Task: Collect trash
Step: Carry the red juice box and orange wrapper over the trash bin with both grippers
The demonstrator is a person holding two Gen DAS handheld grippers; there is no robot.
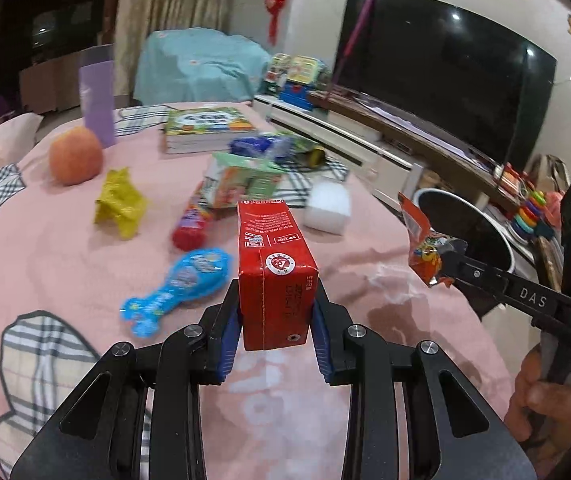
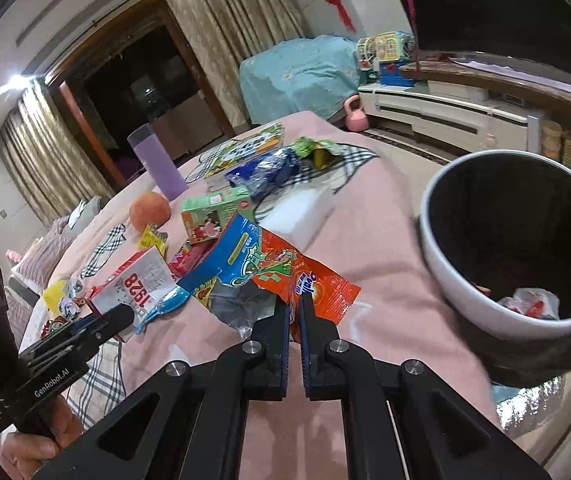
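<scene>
My left gripper (image 1: 277, 312) is shut on a red drink carton (image 1: 271, 264) and holds it above the pink cloth; the carton also shows in the right wrist view (image 2: 133, 284). My right gripper (image 2: 295, 304) is shut on an orange snack wrapper (image 2: 309, 280), held just left of the white trash bin (image 2: 465, 296). In the left wrist view the right gripper (image 1: 441, 264) holds the wrapper (image 1: 421, 236) in front of the bin (image 1: 503, 240). Some trash lies inside the bin.
On the pink cloth (image 1: 65, 240) lie a yellow wrapper (image 1: 119, 202), a blue wrapper (image 1: 177, 288), a red tube (image 1: 193, 220), a green carton (image 1: 245, 180), a white foam block (image 1: 327, 208), a peach (image 1: 75, 154), a purple cup (image 1: 97, 100) and books (image 1: 205, 128).
</scene>
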